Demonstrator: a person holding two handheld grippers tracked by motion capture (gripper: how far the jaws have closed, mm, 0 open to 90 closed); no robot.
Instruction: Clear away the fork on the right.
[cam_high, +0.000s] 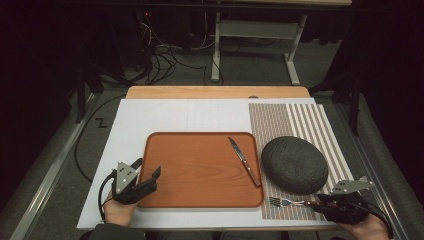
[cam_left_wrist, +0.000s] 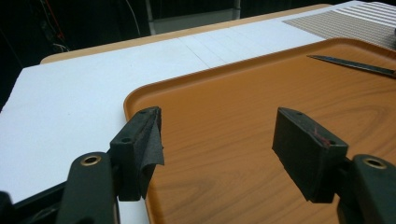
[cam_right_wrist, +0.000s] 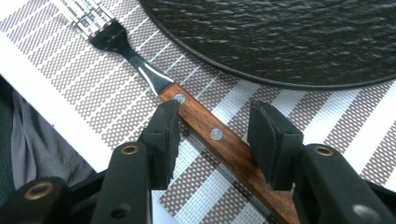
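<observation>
Straddling the fork (cam_right_wrist: 205, 128) handle on the striped mat (cam_high: 305, 125) beside the plate (cam_high: 294, 164), the right gripper (cam_right_wrist: 212, 140) has fingers parted, seemingly about to grip, while the left gripper (cam_left_wrist: 229, 135) hovers wide over the tray (cam_high: 200, 197) edge.

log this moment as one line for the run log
left claw: open over tray edge | right claw: open, straddling fork handle on placemat | knife: on tray | plate: on placemat

The counter (cam_high: 150, 120) is lit evenly from above while the surroundings are lost in darkness; soft blur is seen throughout, with faint shadows.
</observation>
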